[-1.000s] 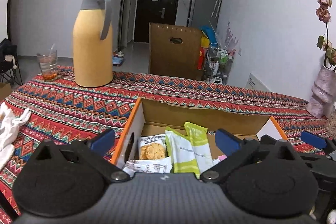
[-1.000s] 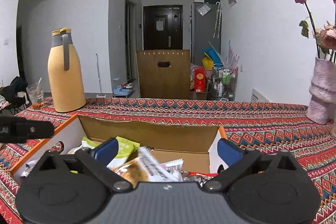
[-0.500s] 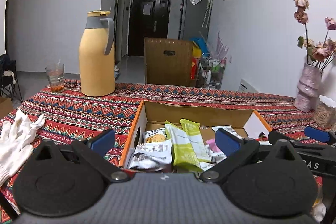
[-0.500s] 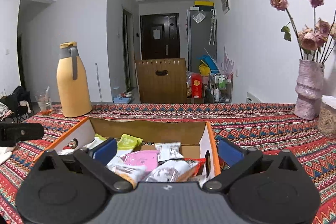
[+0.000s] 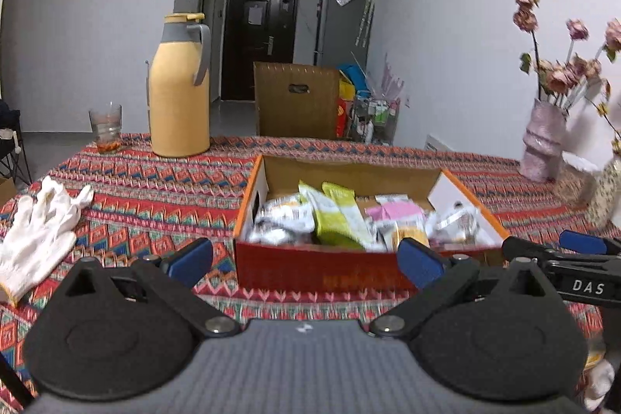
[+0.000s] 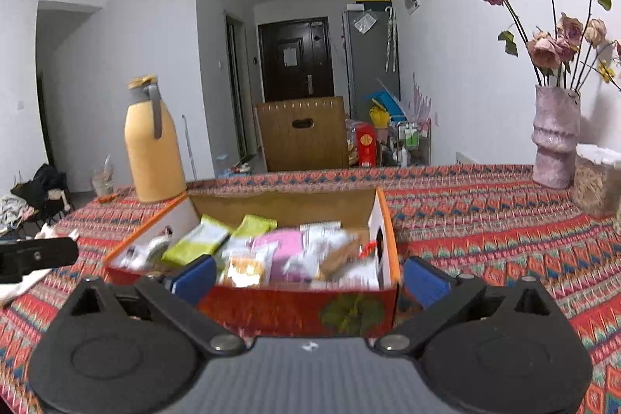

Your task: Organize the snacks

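Snacks (image 5: 341,220) now sit in box (image 5: 322,270), ahead of both sets of fingers. We pulled left gripper (image 5: 306,258) and right gripper (image 6: 310,276) back from over it (both spread wide, empty). Organizing looks nearly finished.

Home: front door (image 5: 259,39), fridge (image 5: 341,22), vase (image 6: 555,138)
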Action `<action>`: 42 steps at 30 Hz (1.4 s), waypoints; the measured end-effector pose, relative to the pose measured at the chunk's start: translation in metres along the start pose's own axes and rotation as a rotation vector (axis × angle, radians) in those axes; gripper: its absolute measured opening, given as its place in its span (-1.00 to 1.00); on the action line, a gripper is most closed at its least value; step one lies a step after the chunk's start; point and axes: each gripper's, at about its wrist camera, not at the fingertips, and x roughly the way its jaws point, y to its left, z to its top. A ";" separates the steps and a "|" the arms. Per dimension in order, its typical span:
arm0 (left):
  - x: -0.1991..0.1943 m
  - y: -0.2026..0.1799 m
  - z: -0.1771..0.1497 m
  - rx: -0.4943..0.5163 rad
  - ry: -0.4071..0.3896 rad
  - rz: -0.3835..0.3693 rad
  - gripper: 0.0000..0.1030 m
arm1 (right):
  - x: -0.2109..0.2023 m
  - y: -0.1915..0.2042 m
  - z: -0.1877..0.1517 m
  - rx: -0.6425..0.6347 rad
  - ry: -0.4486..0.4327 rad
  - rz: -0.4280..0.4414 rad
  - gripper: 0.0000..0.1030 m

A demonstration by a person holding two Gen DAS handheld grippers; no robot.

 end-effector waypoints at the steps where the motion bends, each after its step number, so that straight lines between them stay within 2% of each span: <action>1: -0.002 0.000 -0.004 0.004 0.007 -0.005 1.00 | -0.004 0.000 -0.004 0.002 0.008 0.001 1.00; 10: -0.016 0.003 -0.040 0.005 0.060 -0.042 1.00 | -0.024 0.002 -0.034 0.043 0.096 0.000 1.00; 16: -0.018 0.002 -0.052 0.008 0.089 -0.052 1.00 | -0.028 0.002 -0.047 0.047 0.131 0.001 1.00; 42: -0.016 -0.001 -0.063 0.015 0.126 -0.061 1.00 | -0.025 0.002 -0.060 0.046 0.175 0.000 1.00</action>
